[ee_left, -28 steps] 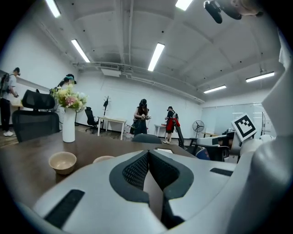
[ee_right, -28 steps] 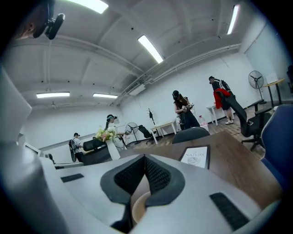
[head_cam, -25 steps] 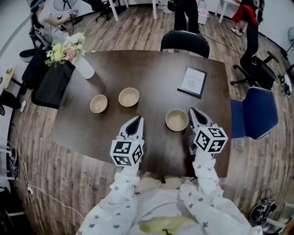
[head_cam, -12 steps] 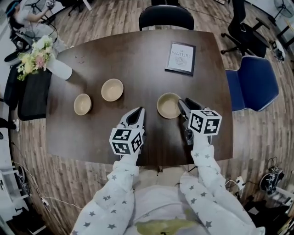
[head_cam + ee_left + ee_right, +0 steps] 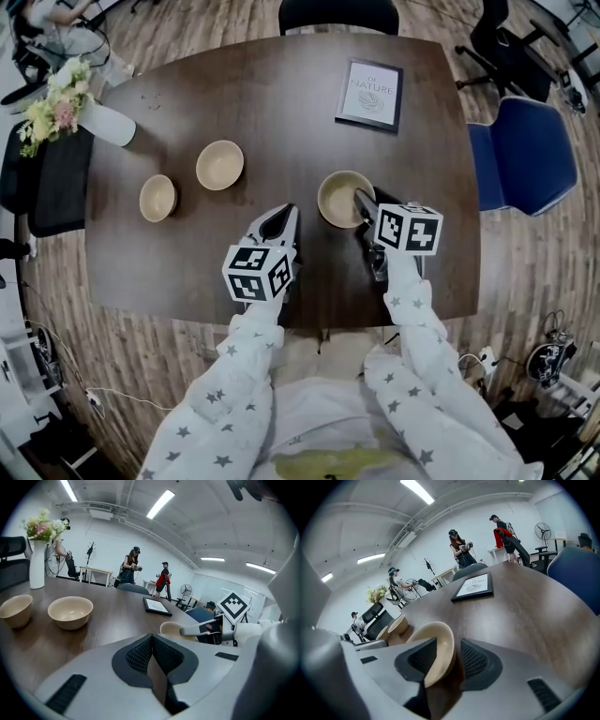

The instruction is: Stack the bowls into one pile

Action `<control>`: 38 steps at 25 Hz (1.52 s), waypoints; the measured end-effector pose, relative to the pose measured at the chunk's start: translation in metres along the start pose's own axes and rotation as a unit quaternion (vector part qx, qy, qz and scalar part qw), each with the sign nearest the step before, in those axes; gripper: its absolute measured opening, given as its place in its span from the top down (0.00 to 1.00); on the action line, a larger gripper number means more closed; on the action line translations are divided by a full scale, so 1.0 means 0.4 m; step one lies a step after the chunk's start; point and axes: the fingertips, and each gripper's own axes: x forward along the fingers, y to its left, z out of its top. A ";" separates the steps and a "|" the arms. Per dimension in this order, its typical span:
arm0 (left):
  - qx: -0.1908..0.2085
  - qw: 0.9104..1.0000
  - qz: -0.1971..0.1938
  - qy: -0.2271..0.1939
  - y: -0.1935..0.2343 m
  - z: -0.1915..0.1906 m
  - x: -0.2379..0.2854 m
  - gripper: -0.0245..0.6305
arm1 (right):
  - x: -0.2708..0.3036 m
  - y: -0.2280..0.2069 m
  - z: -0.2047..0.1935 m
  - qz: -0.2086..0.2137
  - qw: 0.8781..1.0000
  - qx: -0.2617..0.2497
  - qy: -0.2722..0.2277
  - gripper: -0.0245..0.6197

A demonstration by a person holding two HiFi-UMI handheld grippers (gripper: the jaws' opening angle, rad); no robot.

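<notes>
- Both grippers sit lower over the tabletop [image 5: 281, 84] than in the earlier frames. Your right gripper [image 5: 364, 208] has just been opening its fingers, which now stand spread astride the right rim of the nearest bowl [image 5: 339, 195].
- That bowl sits straight toward you from the framed picture [image 5: 368, 95]. The middle bowl [image 5: 219, 165] and the small bowl [image 5: 157, 197] lie well apart from it, on the far left of the picture.
- Your left gripper [image 5: 281, 216] hovers left of the nearest bowl, its fingers pressed together on nothing.
- Expect the bowl to be stiff, smooth-walled and fairly light. It is probably slippery under the pads and may chip if it knocks another bowl.
- Take the wall just below the rim, one finger inside and one outside, as you are now placed, and close squarely so it does not tip.
- In the right gripper view the fingers hide the bowl's lower wall and foot.
- You cannot tell whether the inner pad already touches the bowl.
- In the head view the marker cube [image 5: 409, 230] covers the rear of the right gripper.
</notes>
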 end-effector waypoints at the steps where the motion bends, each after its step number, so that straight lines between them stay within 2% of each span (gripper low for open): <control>1: -0.002 1.000 0.002 0.001 0.000 -0.004 0.000 0.92 | 0.003 -0.003 -0.004 -0.003 1.000 -0.001 0.004 0.71; 7: -0.011 1.000 0.015 -0.001 0.001 -0.013 -0.003 0.93 | 0.008 -0.027 -0.006 -0.022 1.000 0.000 0.010 0.89; 18: -0.034 0.996 0.063 -0.044 0.030 0.022 -0.060 0.93 | -0.001 0.023 0.036 0.020 1.000 0.015 -0.002 0.90; 28: -0.047 0.991 0.089 -0.086 0.086 0.056 -0.147 0.93 | 0.013 0.125 0.050 0.050 0.999 0.009 -0.006 0.90; 38: -0.047 0.993 0.071 -0.084 0.223 0.051 -0.222 0.93 | 0.068 0.257 0.039 0.039 0.999 0.008 -0.028 0.91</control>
